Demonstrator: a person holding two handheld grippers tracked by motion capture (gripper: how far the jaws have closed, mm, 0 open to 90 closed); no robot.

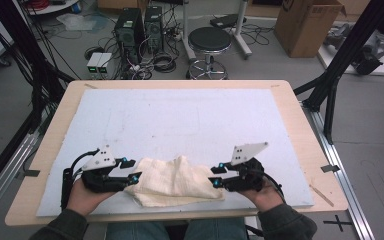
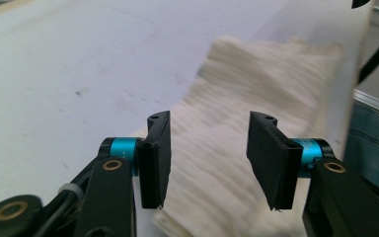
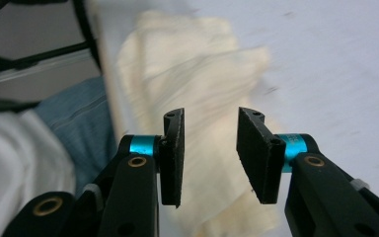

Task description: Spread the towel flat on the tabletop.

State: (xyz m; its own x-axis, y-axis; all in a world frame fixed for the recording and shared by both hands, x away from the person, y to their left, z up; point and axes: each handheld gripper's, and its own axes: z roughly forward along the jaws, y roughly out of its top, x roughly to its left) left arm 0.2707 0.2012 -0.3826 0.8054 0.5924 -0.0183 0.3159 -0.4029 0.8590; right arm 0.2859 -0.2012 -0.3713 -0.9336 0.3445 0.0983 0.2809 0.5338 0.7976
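Cream cloth (image 1: 172, 181) crumpled on the white surface (image 1: 180, 120), long axis left to right, left tongs (image 1: 131, 169) and right tongs (image 1: 216, 175) at its ends, both released.

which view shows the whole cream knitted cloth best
The high view: the crumpled cream knitted cloth lies whole on the white foam sheet, between both grippers. The left gripper view and right gripper view show blurred parts beyond open jaws.
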